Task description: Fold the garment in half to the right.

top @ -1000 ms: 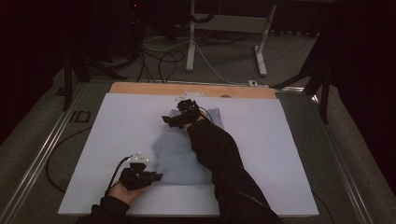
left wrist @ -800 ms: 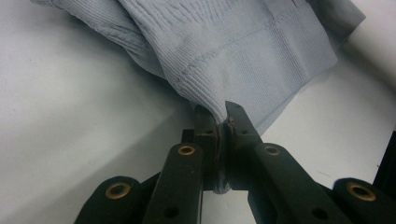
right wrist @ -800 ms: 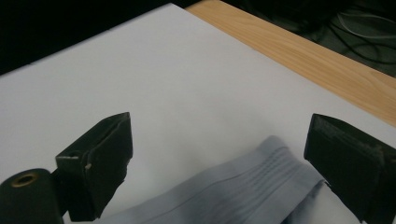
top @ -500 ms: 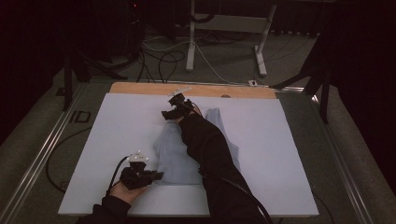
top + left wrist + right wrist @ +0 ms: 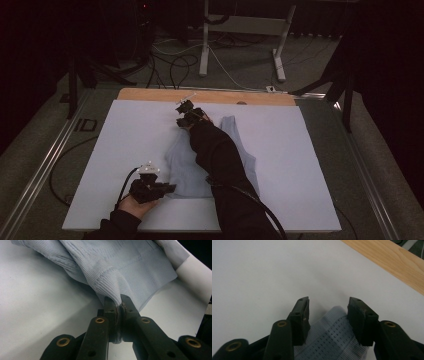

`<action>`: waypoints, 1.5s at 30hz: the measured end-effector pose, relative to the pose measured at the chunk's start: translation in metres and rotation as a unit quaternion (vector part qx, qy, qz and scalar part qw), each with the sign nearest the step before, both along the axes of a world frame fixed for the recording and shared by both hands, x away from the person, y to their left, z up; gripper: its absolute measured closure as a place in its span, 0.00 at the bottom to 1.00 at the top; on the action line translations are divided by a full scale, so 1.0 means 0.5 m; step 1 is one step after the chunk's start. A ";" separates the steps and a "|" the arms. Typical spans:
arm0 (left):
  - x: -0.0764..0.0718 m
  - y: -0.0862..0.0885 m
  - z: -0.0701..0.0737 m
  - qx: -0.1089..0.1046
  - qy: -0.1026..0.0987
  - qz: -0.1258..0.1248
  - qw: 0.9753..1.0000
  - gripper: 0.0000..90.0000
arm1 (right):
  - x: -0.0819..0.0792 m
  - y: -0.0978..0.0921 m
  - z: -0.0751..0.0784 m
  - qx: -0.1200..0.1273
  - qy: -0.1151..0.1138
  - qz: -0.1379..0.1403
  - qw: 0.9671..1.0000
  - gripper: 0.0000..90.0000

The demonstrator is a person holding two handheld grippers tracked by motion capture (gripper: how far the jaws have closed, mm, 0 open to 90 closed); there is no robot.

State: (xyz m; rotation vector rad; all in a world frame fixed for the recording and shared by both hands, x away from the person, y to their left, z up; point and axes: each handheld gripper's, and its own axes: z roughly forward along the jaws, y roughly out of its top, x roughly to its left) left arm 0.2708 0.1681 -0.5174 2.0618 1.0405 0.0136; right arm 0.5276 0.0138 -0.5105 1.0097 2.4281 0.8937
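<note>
A white sheet (image 5: 125,150) covers the table, with a strip of bare wood (image 5: 150,94) along its far edge and a dim room of cables and stand legs beyond.

Nearest the person, the left claw (image 5: 167,188) sits at the near left of the sheet. In the left gripper view its jaws are pressed together on a puckered fold at the hem of a pale blue knit top (image 5: 120,270); the cloth rises from the jaws and spreads away ahead of them, its hem edge trailing off to their right over the white sheet.

From that claw the top (image 5: 182,165) lies flat toward the far side, partly under the person's right sleeve (image 5: 220,155), which crosses it on a slant.

At the far end, near the wood strip, the right claw (image 5: 184,106) stands spread. In the right gripper view (image 5: 328,307) a ribbed, perforated tip of the top (image 5: 332,332) lies between and just behind the two jaws, which are apart and pinch nothing; white sheet lies ahead of them, and the wood strip (image 5: 392,262) crosses the upper right corner.
</note>
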 end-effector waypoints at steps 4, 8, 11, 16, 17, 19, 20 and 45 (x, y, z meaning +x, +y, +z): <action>-0.001 -0.002 0.000 0.001 0.000 -0.001 1.000 0.96 | 0.000 -0.001 -0.006 -0.016 0.003 0.000 1.000 0.58; -0.001 -0.003 0.000 0.002 -0.001 -0.001 1.000 0.96 | -0.001 -0.001 -0.018 -0.037 0.004 0.000 0.999 0.59; -0.002 -0.005 -0.001 0.002 0.000 0.000 1.000 0.96 | -0.002 -0.002 -0.020 -0.032 0.005 -0.003 0.999 0.61; -0.002 -0.004 -0.001 0.002 0.001 0.000 1.000 0.96 | -0.001 -0.002 -0.019 -0.036 0.004 -0.003 0.999 0.75; -0.002 -0.003 -0.001 0.002 0.001 0.000 1.000 0.96 | 0.000 -0.004 -0.018 -0.041 0.002 -0.005 0.999 0.81; -0.001 -0.003 -0.001 0.001 0.001 0.000 1.000 0.96 | 0.002 -0.006 -0.018 -0.043 -0.001 -0.009 0.999 0.85; -0.001 -0.003 -0.001 0.000 0.003 0.001 1.000 0.96 | 0.001 -0.005 -0.018 -0.044 -0.001 -0.009 0.999 0.86; -0.002 -0.002 0.013 -0.012 -0.001 0.003 1.000 0.96 | -0.020 -0.029 0.061 -0.036 -0.040 0.024 0.998 0.98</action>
